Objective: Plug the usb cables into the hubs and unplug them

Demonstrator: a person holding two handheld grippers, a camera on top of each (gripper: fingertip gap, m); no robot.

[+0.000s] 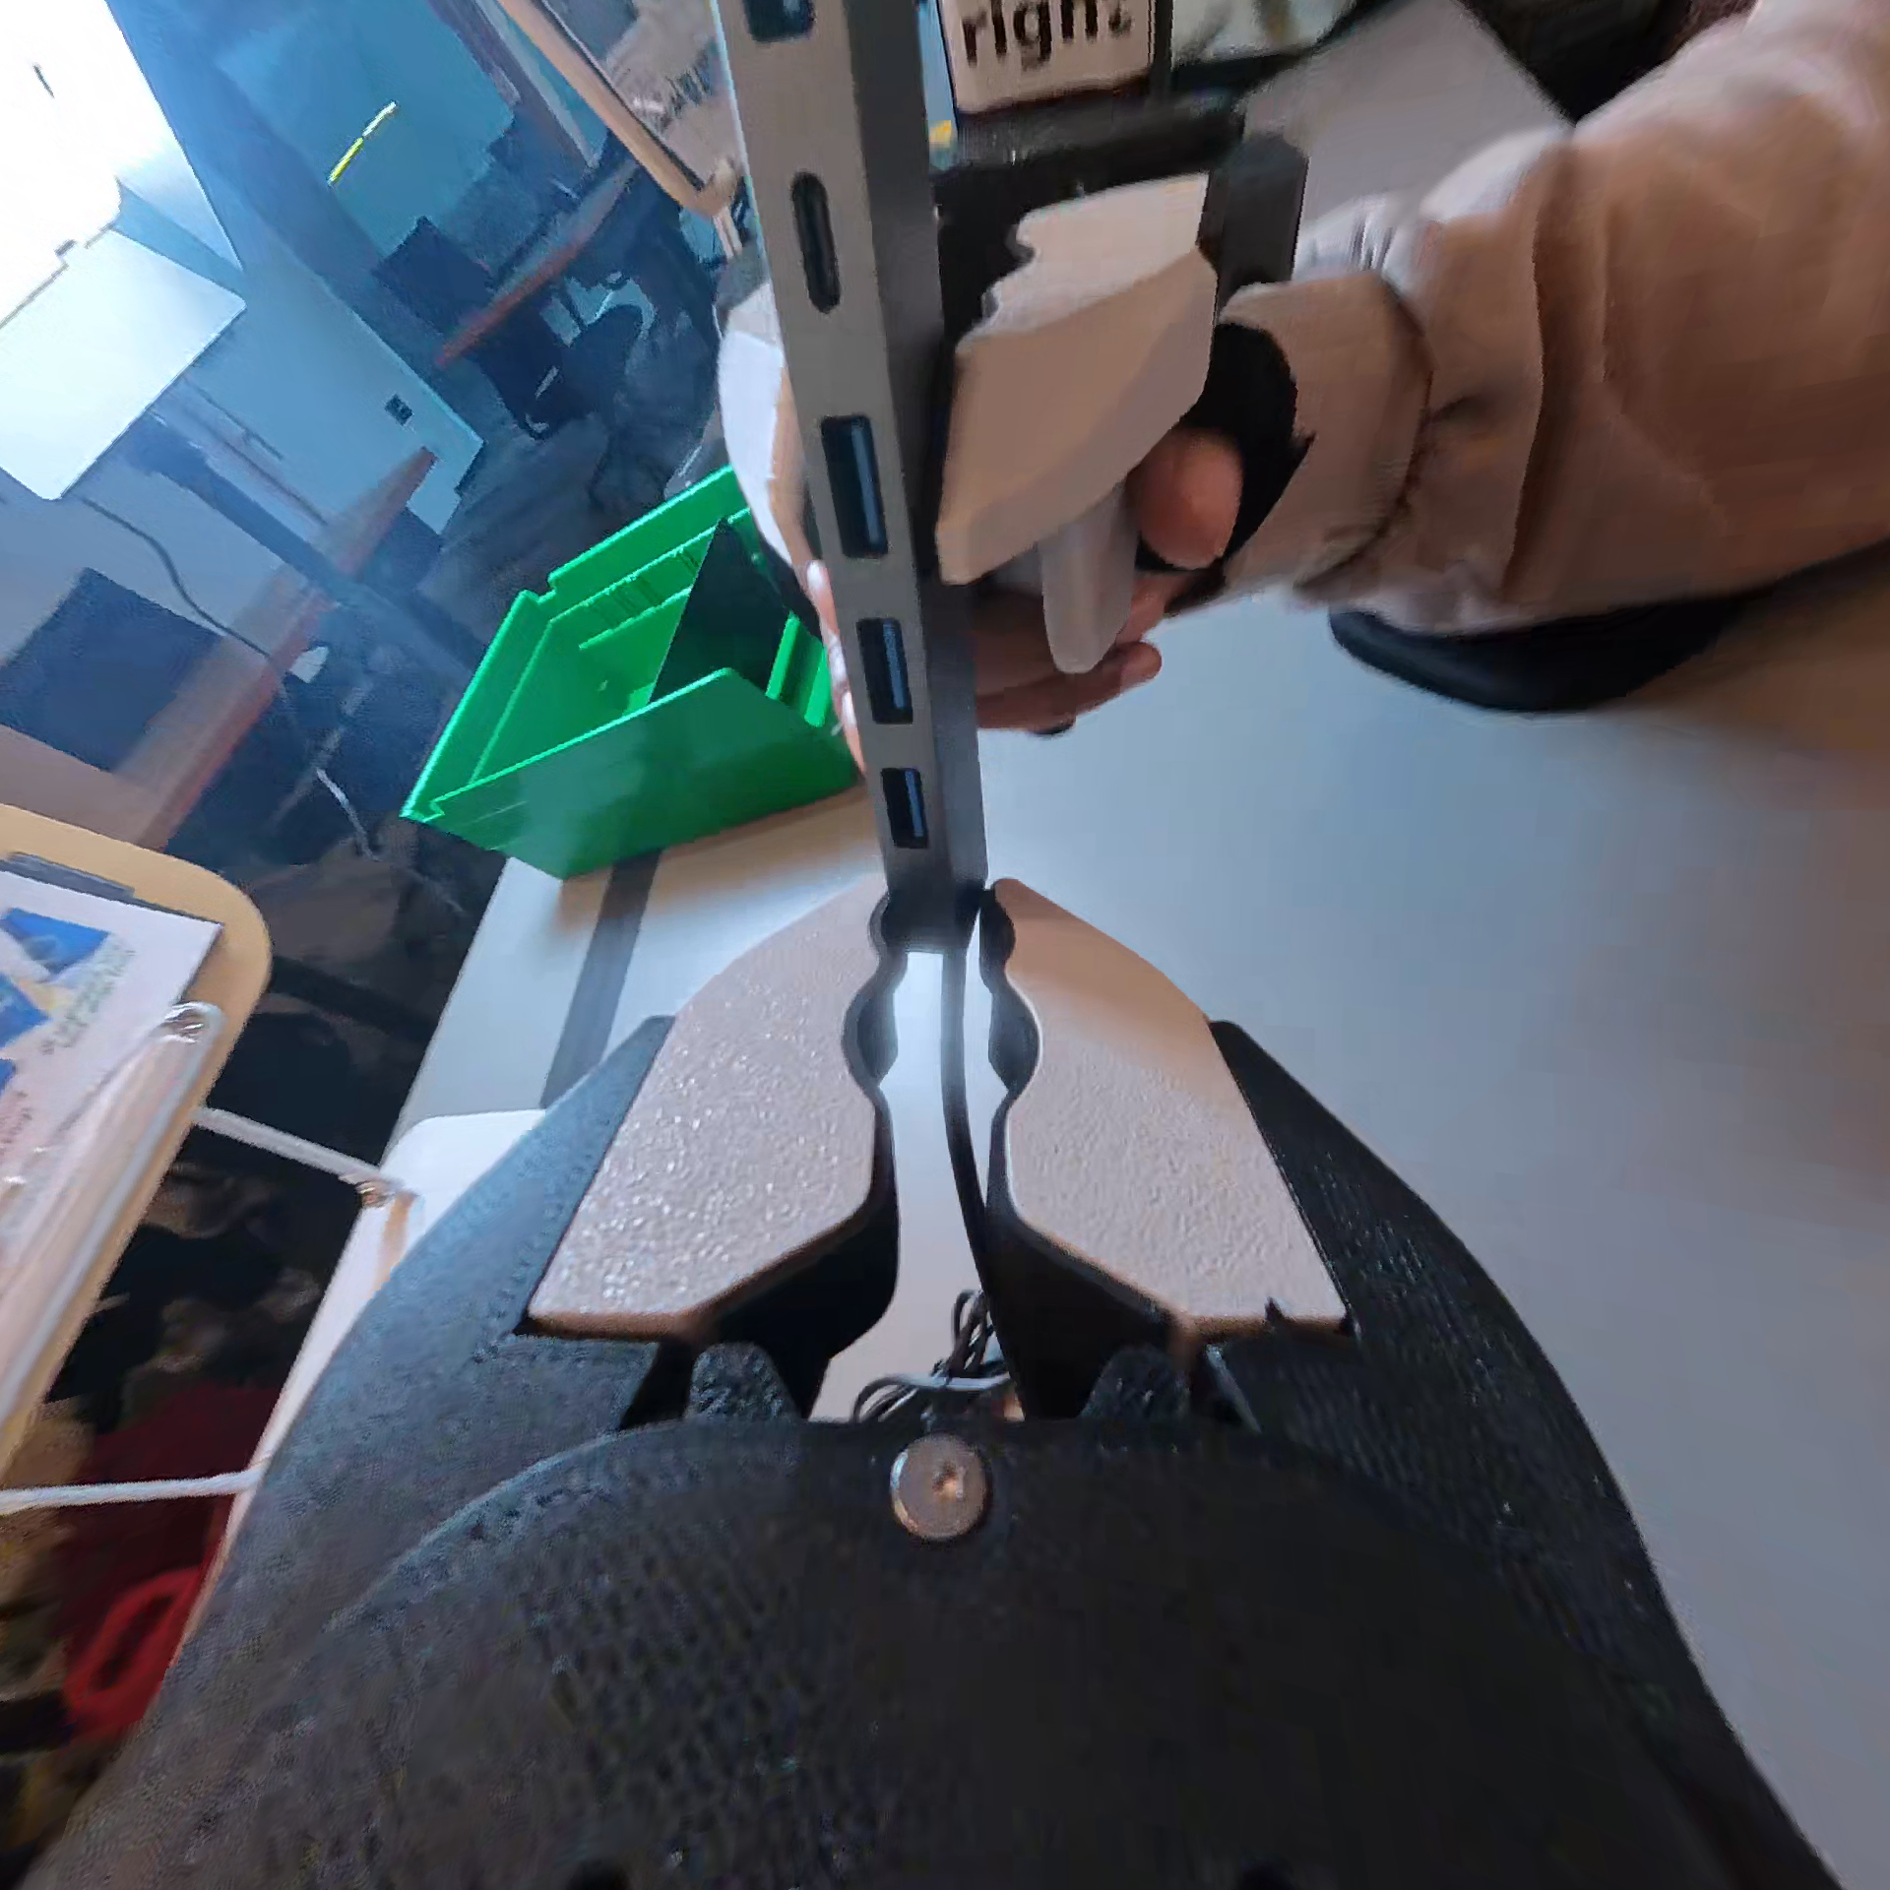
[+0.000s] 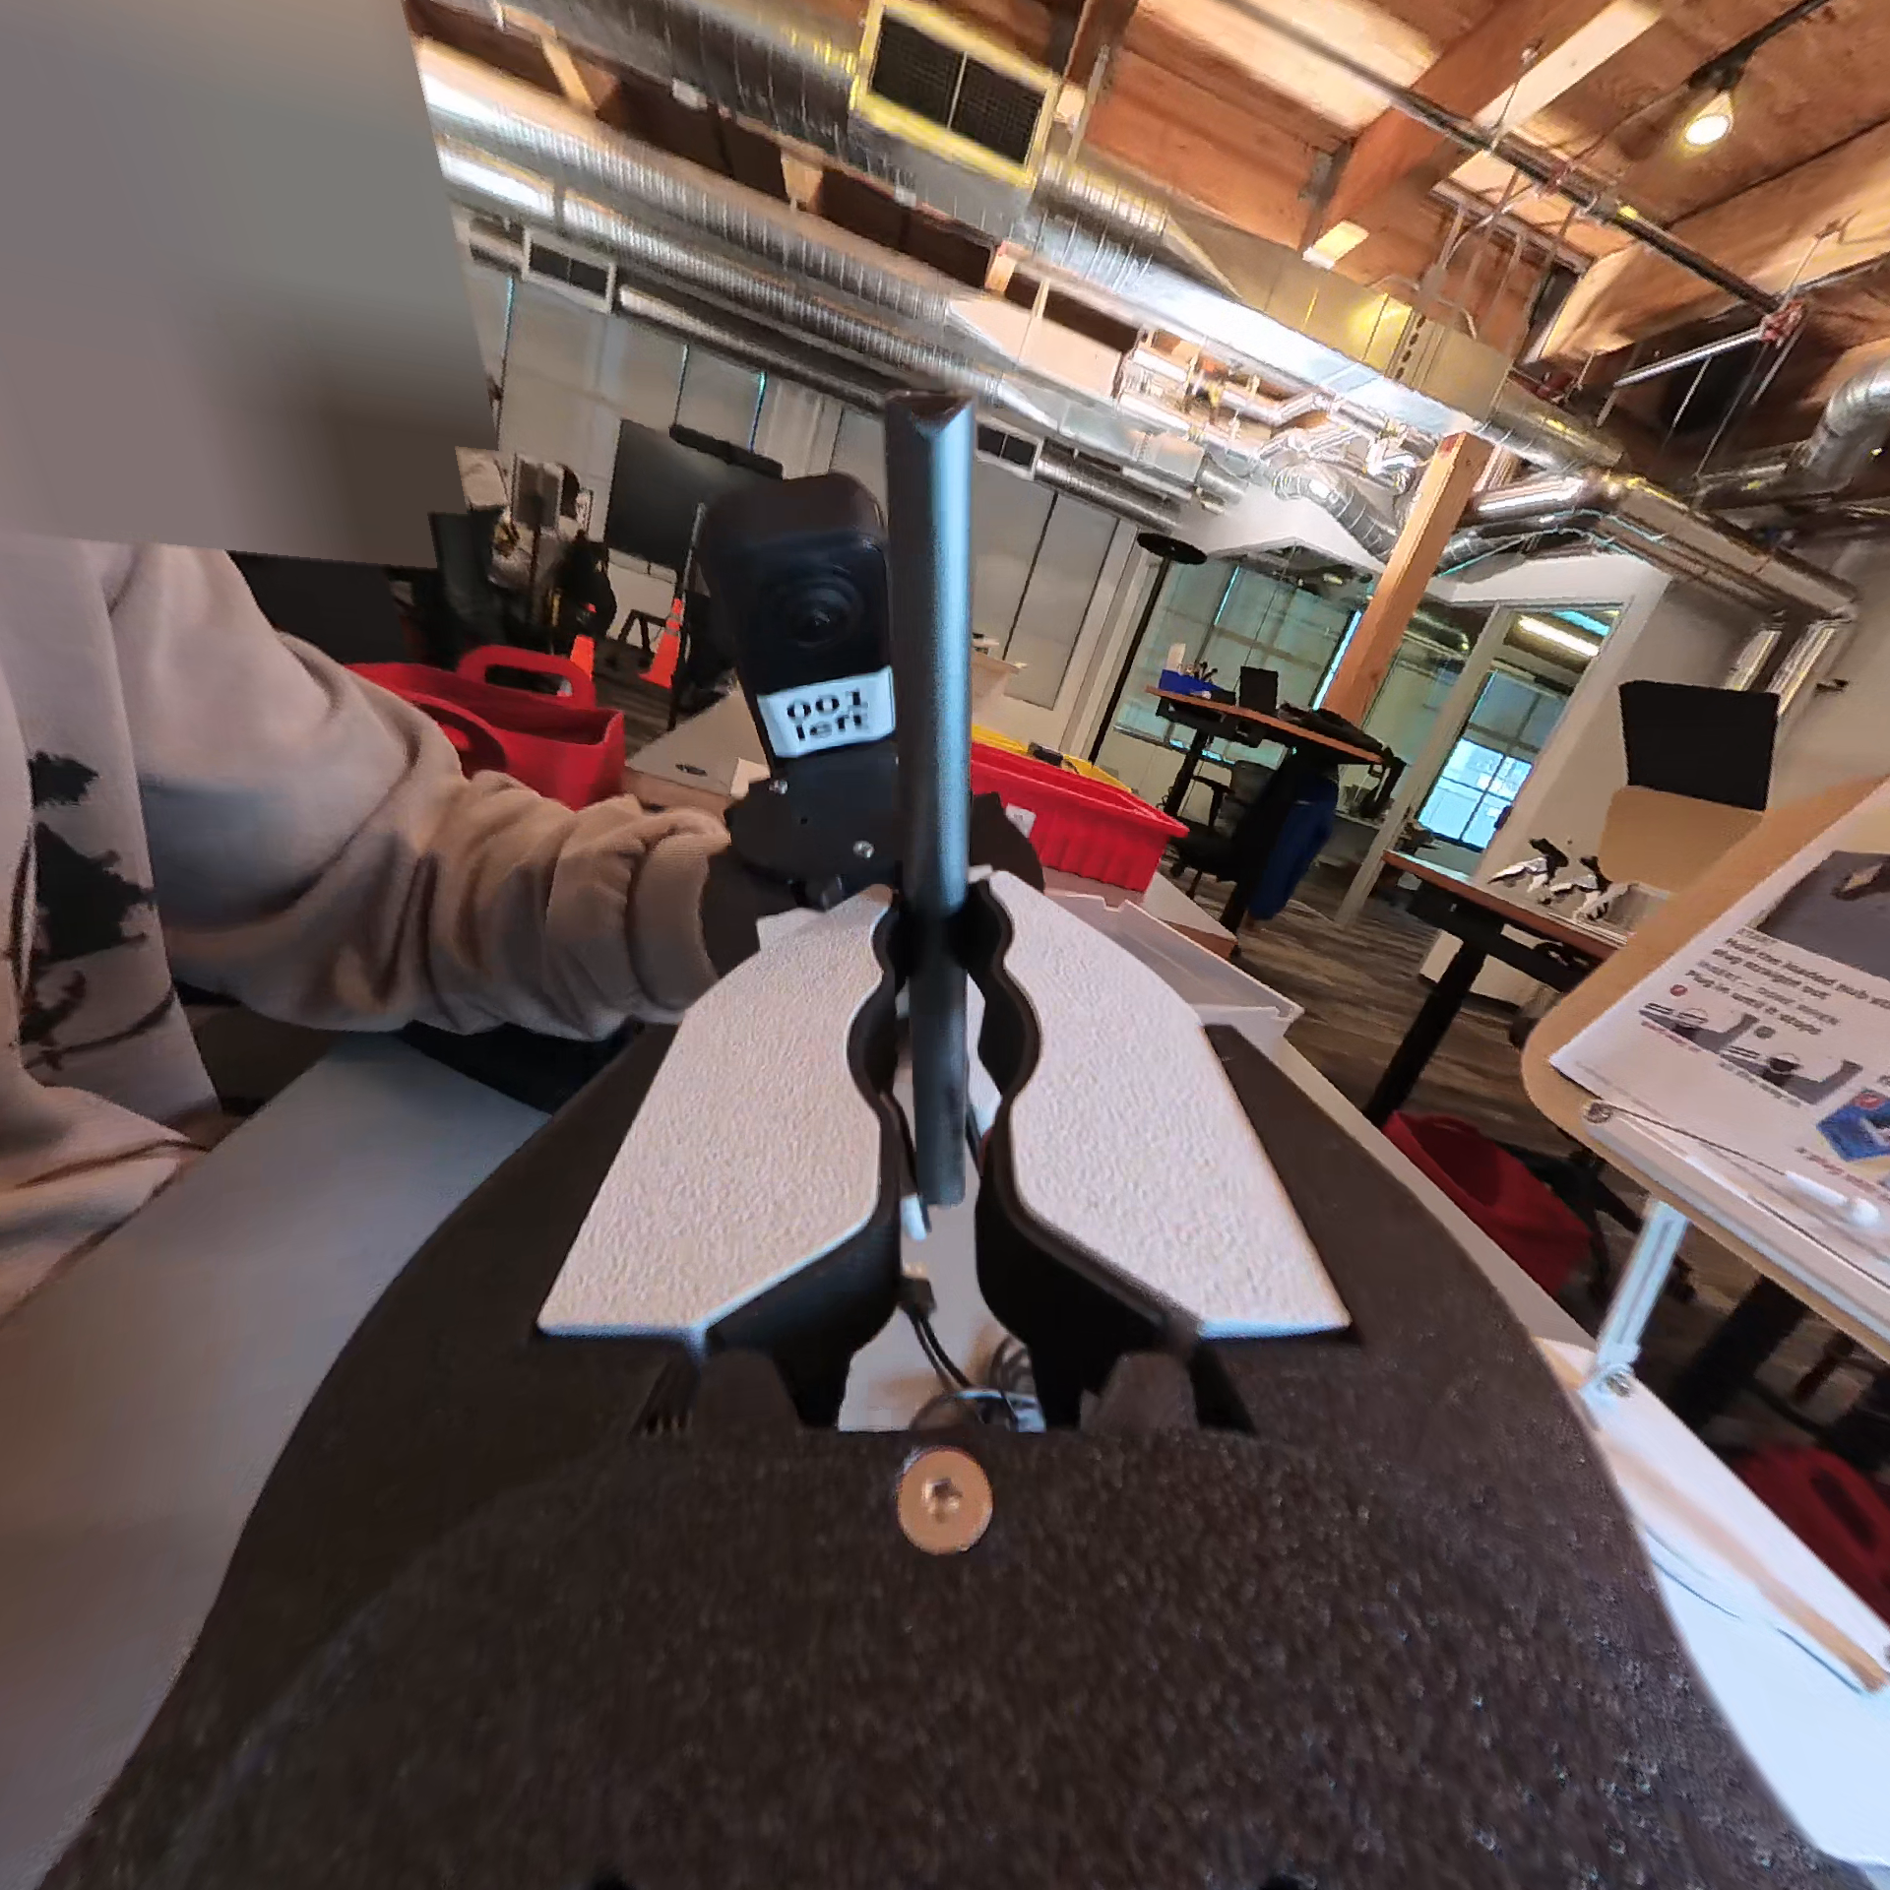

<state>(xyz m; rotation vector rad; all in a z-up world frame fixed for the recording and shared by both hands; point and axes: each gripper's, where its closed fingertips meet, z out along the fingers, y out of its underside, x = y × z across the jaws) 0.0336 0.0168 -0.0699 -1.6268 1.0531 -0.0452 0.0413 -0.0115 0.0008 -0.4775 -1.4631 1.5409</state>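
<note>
A grey USB hub [image 1: 890,307] is held up in the air between both grippers. My left gripper [image 1: 933,905] is shut on the hub's near end. The hub's black cable [image 1: 961,1125] hangs down between the left fingers. Three rectangular ports [image 1: 854,486] and an oval port along the hub's side show empty. My right gripper [image 1: 900,491] is shut across the hub's middle, with one white finger [image 1: 1074,409] on its right face. In the right wrist view the hub [image 2: 931,665] stands edge-on in my shut right gripper [image 2: 936,926], with the left gripper's camera [image 2: 818,614] behind it.
A green bin [image 1: 634,736] sits on the white table [image 1: 1432,1023] beyond the hub. A board with an instruction sheet [image 2: 1739,1023] stands to one side. Red bins [image 2: 1064,818] and a white tray [image 2: 1227,982] lie past the table edge. A person's sleeve [image 2: 358,869] reaches in from the left. Some 7 cm of space lies between my two pairs of fingers.
</note>
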